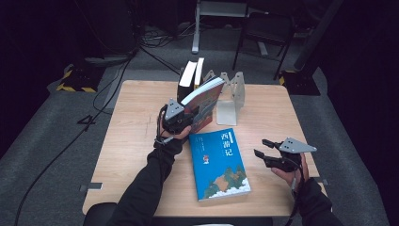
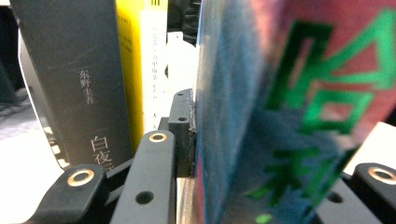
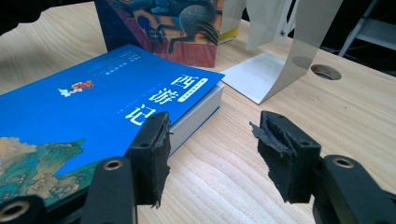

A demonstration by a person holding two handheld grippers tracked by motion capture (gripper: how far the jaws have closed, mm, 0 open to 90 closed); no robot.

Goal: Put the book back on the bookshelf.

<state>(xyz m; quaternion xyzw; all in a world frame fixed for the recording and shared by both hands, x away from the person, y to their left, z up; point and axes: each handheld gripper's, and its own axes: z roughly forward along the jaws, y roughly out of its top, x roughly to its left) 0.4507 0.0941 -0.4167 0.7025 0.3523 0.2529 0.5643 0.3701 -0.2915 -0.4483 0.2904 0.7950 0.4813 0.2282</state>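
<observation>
Near frame centre, left gripper [image 1: 181,123] clamped on tilted red book [image 1: 203,104] beside standing books [image 1: 190,75]. Looks stiff, heavy; best gripped near spine. Right gripper [image 1: 264,149] half open, empty.

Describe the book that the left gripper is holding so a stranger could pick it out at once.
On the wooden table, near the far edge, two books stand against a metal bookend. Just in front, the left gripper clamps the held book: tilted, with a red and dark illustrated cover, unlike the blue book lying flat.
</observation>
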